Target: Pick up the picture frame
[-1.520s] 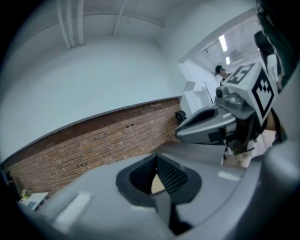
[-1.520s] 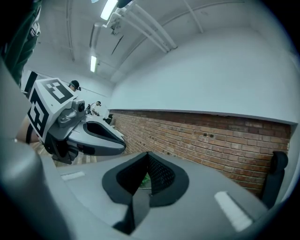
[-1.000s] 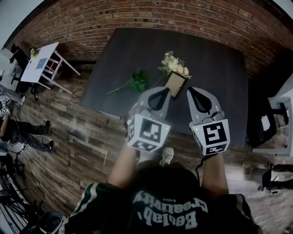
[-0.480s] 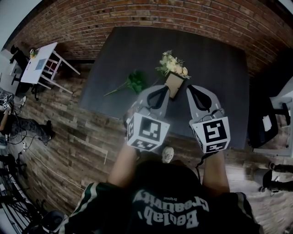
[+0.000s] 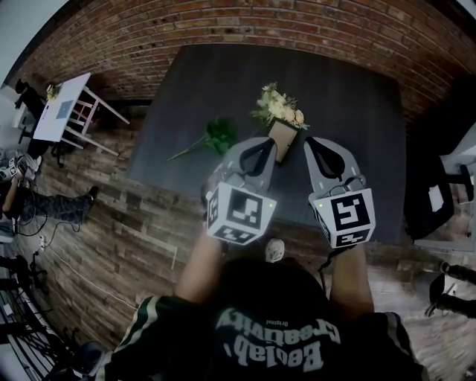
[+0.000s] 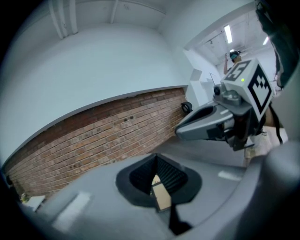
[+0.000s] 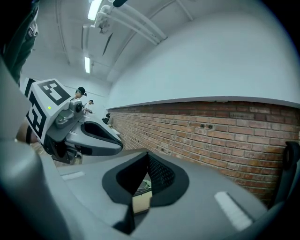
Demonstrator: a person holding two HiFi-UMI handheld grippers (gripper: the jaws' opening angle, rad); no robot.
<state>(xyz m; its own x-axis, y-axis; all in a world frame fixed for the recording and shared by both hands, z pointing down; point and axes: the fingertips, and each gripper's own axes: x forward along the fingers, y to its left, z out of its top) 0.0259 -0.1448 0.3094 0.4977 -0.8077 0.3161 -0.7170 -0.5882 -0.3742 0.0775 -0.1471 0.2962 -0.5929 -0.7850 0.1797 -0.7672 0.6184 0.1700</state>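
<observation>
Person wears a dark top (image 5: 245, 338) with white lettering across it and green-white stripes down the sleeve (image 5: 143, 318). One light shoe (image 5: 274, 250) shows. Left gripper (image 5: 262, 149) and right gripper (image 5: 318, 149) have grey rounded shells with black teardrop cut-outs. Each carries a white marker cube (image 5: 239, 214) with black squares and a small green light. Black cable (image 5: 326, 262) under the right one.

Dim fisheye head view; ceiling tubes (image 7: 94, 8) brighten gripper views.
</observation>
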